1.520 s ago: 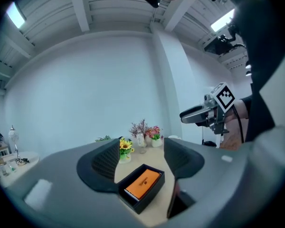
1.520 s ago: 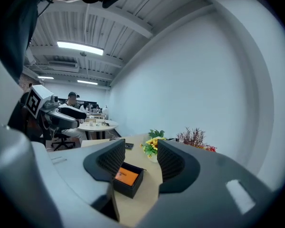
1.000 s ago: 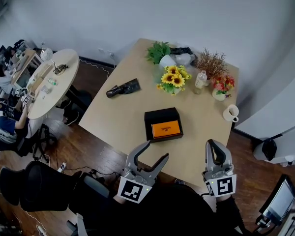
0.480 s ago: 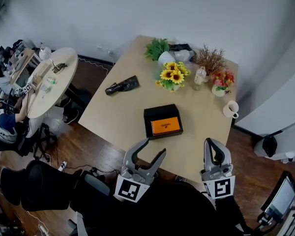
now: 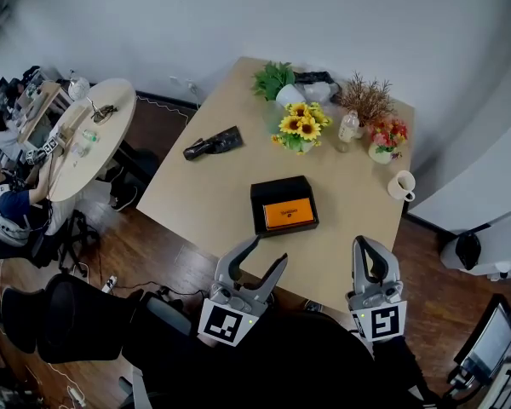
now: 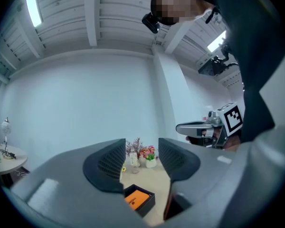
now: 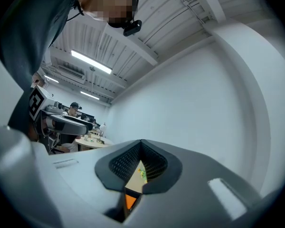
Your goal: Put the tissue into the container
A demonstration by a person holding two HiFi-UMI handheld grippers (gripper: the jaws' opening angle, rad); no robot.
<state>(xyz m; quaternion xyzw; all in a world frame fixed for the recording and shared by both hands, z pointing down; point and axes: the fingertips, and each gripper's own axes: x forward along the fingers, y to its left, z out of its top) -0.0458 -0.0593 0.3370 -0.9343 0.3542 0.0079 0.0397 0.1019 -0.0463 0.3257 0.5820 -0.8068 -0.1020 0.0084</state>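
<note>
A black box [image 5: 260,196] lies on the wooden table [image 5: 213,194] with an orange pack [image 5: 288,213] inside it; it also shows between the left jaws as the box [image 6: 145,204]. I cannot make out a loose tissue. My left gripper [image 5: 269,251] hovers at the table's near edge, in front of the box. Its jaws have just been closing, a gap still stands between them and nothing is in it, as the left gripper view [image 6: 141,158] shows. My right gripper [image 5: 370,254] hangs to the right, level, its jaws together and empty, seen close as the right gripper [image 7: 141,163].
At the table's far end stand sunflowers [image 5: 301,129], a green plant [image 5: 274,82], dried twigs [image 5: 368,100], a small flower pot [image 5: 386,139] and a bottle [image 5: 349,131]. A mug [image 5: 400,186] sits by the right edge, a black object [image 5: 213,146] at the left. A round table [image 5: 85,135] with people stands far left.
The left gripper's jaws have drawn closer together. Both grippers have stayed at the table's near edge; the view has shifted slightly.
</note>
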